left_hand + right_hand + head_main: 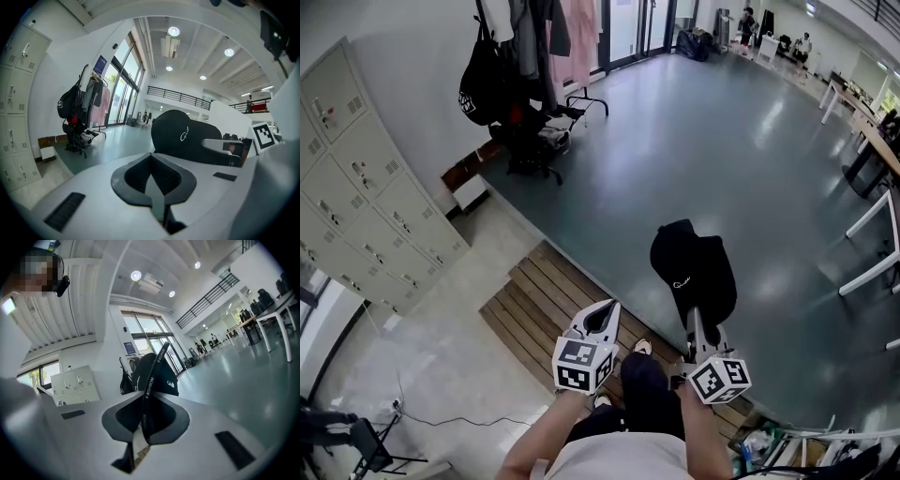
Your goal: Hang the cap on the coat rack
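Cap [694, 270] dangles ahead of your right gripper [697, 321], strap [149, 394] clamped tight in its jaws, over the grey floor [722, 150]. Your left gripper [600, 317] sits alongside, jaws together, empty, coat rack [525, 56] well off.

head view: from above, steeply down on the floor [722, 141], far | left gripper view: low behind its jaws, level toward coat rack [86, 105] | right gripper view: likewise toward the rack, cap [154, 373] close | shared: cap, coat rack, lockers [356, 178]
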`<state>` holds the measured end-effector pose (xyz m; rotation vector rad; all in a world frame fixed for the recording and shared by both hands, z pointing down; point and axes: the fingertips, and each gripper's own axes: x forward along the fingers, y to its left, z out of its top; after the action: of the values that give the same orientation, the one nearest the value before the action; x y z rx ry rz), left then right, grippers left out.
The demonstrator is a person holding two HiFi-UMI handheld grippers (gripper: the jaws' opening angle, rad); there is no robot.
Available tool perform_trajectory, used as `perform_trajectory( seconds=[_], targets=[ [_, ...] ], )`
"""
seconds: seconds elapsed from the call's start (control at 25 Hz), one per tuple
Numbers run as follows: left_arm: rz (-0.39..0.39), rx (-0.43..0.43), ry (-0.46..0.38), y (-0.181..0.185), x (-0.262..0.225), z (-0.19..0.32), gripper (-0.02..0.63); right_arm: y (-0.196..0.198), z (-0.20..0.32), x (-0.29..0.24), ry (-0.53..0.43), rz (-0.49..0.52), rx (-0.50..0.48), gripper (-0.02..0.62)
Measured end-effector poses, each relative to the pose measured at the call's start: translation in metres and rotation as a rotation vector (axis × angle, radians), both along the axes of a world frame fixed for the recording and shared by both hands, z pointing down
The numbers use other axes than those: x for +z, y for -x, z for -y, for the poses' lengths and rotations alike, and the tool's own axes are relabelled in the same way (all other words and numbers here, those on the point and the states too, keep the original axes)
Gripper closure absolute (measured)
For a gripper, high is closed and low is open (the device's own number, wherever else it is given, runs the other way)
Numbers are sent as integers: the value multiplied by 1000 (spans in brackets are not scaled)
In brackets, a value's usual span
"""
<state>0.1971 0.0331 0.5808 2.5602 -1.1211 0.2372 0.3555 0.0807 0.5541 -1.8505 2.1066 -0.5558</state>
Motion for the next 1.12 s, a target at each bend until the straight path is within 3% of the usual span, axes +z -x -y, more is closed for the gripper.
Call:
perform_trajectory(
  seconds=[0.4,0.68,0.88,1.12],
  targets=[
    [26,-13,9,-38,-6,139,603,-28,144,6,16,52,-44,577],
    [45,-64,-12,-76,-60,251,603,-65,259,-42,0,50,-98,577],
    [52,-97,-24,-99,-100,295,603,-81,319,-88,-27,36,-154,577],
    [49,-155,-26,-92,-122,328,603,-75,356,-107,-19,13,-201,577]
  ],
)
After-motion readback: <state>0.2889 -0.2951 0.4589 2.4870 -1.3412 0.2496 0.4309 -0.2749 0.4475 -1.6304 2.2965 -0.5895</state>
